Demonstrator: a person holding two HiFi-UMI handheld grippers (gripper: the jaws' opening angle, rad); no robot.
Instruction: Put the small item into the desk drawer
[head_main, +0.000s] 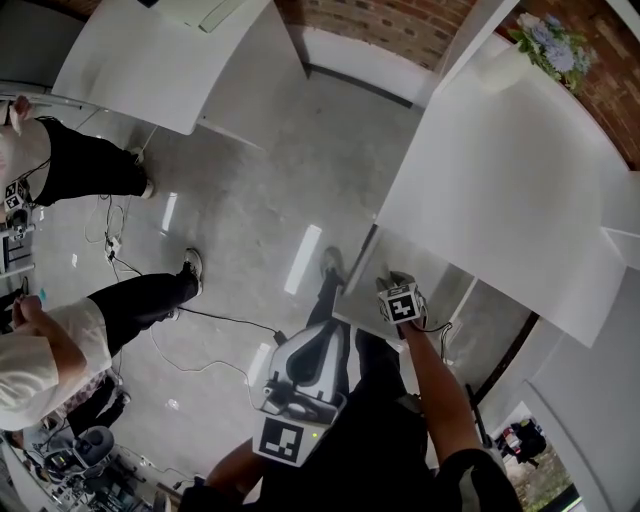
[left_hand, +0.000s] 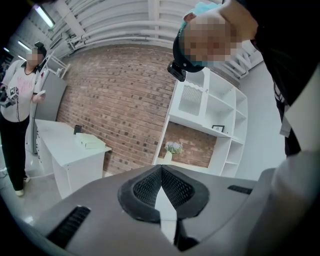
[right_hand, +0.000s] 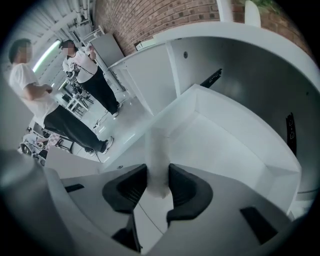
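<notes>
We are holding the right gripper over the open white desk drawer. Its black pads are set fairly wide and pressing on a small pale upright item, too blurred to identify, above the drawer. We are pointing the left gripper at the far red brick wall, jaws together and empty.
</notes>
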